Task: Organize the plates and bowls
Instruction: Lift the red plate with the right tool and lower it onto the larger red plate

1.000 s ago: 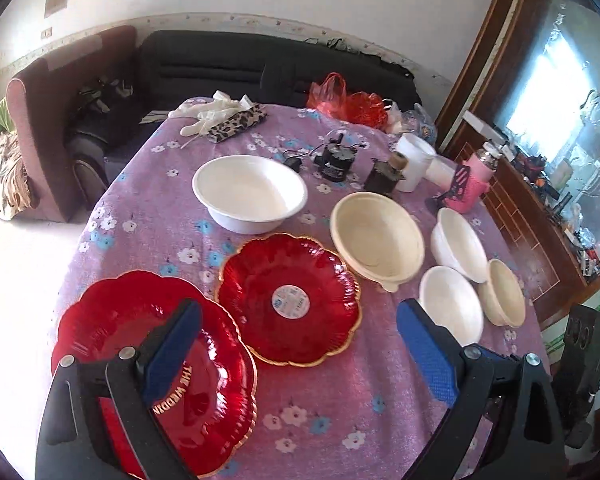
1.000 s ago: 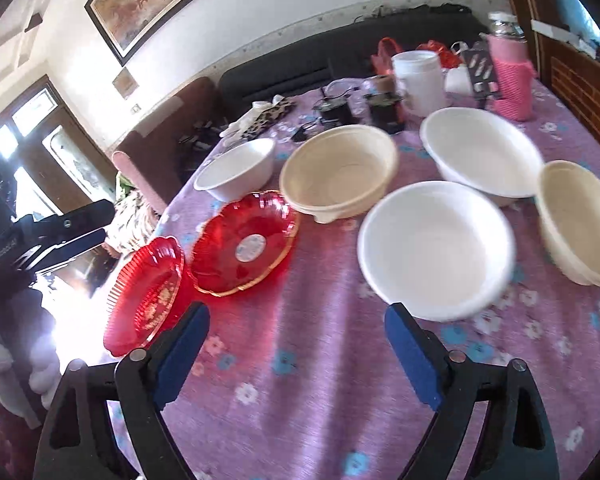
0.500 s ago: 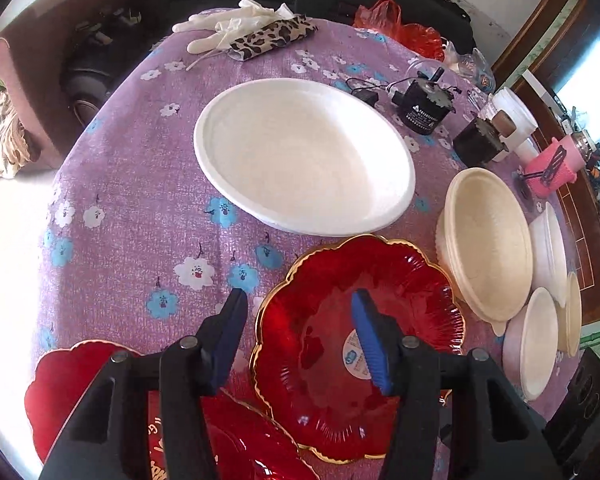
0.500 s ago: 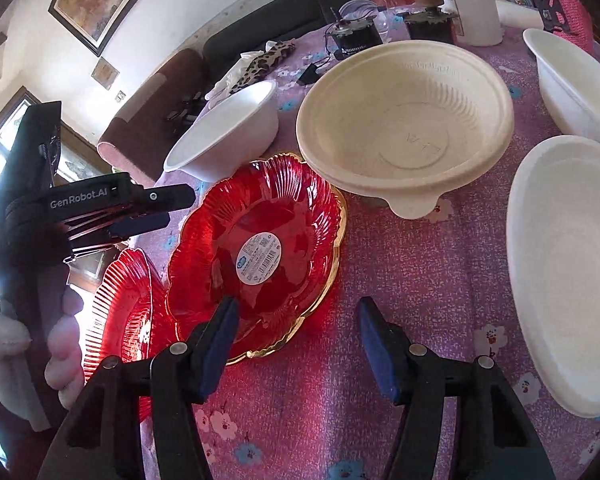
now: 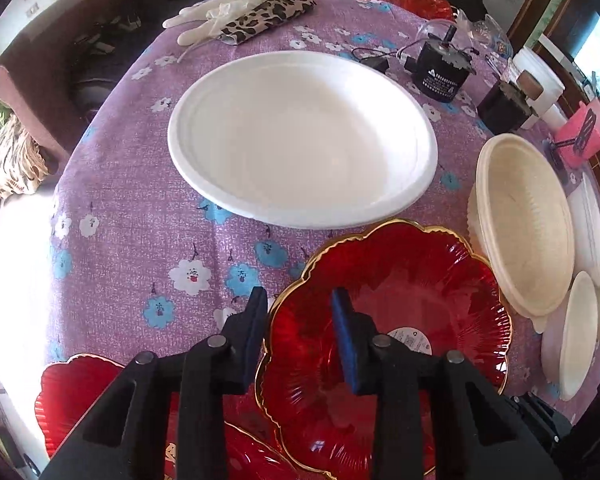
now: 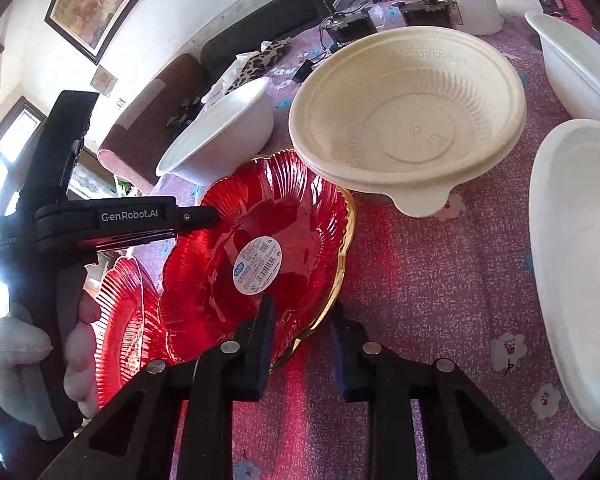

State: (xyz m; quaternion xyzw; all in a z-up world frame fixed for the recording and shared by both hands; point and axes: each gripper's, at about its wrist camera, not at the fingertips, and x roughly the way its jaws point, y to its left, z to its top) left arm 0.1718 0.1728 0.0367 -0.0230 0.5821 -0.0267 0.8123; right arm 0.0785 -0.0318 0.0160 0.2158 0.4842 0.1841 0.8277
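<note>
in both wrist views the pads are now seen much nearer together than a second ago, and the plates fill far more of each view. the left hand-held gripper [image 5: 300, 312] is narrowed but not fully together, straddling the gold-edged rim of the stickered red plate [image 5: 384, 320], one pad outside the rim and one over the plate. the right hand-held gripper [image 6: 302, 326] is likewise narrowed across the opposite rim of the same plate [image 6: 256, 256]. whether either pair of pads is already pressed on the rim cannot be told. it is judged that the plate is about to be gripped from both sides, probably to be stacked on the second red plate [image 5: 80, 400], which is overlapped by it at the near left edge of the surface [image 5: 132, 208].

further out, the large white bowl [image 5: 304, 136] is set just beyond the stickered plate, and the cream bowl [image 6: 408, 116] is placed beside it, its rim overhanging the plate's edge in the right view. the other white bowls [image 6: 576, 260] are cut off at the frame edge. part of the second red plate is hidden by the hand-held grippers and the gloved hand [image 6: 24, 364]. the far clutter is too small to be made out.
</note>
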